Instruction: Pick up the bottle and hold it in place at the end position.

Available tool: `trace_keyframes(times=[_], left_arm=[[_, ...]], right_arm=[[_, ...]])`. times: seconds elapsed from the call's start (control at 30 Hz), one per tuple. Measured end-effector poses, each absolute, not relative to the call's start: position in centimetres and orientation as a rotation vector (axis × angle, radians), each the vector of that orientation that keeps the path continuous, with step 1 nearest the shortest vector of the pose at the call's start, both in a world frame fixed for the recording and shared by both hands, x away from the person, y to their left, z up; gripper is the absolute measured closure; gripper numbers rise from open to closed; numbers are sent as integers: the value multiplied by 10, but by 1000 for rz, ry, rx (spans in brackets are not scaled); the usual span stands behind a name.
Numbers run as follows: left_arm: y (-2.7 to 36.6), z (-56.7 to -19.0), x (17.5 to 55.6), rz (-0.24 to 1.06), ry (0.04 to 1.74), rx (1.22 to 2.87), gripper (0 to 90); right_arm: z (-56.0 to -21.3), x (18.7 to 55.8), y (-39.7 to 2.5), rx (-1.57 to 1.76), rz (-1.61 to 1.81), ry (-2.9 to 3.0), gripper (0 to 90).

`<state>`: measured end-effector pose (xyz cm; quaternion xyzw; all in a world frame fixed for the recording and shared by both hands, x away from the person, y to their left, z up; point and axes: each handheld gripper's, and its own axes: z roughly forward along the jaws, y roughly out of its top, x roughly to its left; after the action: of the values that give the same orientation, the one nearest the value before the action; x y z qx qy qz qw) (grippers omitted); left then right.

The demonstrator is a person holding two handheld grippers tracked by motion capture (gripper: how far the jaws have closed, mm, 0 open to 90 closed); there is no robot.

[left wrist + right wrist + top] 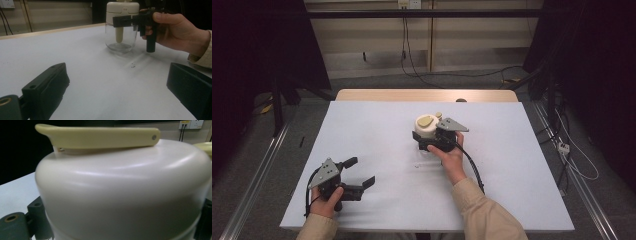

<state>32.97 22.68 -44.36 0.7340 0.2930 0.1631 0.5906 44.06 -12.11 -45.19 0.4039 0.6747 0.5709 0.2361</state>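
Right up against the lens in the right gripper view: cream lid, smooth and domed, with a pale yellow flip tab lying flat across its top. Belongs to a jar standing upright near the middle of the white table, clear glass below, cream cap above, a pale tube hanging down inside. Clamped at lid height by the right gripper, black jaws pressed to either side of the cream cap, seen side-on from the left gripper view as a dark bar across the lid. Right hand wrapped round the handle just behind the jar, beige sleeve trailing to the near edge, black cable looping alongside. Over at the near left corner, well apart from the jar: left gripper low over the table, jaws spread wide, nothing between them. Left hand gripping its handle. Tiny dark specks on the table just in front of the jar.
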Motion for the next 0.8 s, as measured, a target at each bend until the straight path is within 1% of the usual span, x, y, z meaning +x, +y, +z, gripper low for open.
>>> trace_keyframes(times=[0.8], left_arm=[[227,-444,330,379,684,1712,32]], right_arm=[[-456,445,-119,1113,1552,1857,67]])
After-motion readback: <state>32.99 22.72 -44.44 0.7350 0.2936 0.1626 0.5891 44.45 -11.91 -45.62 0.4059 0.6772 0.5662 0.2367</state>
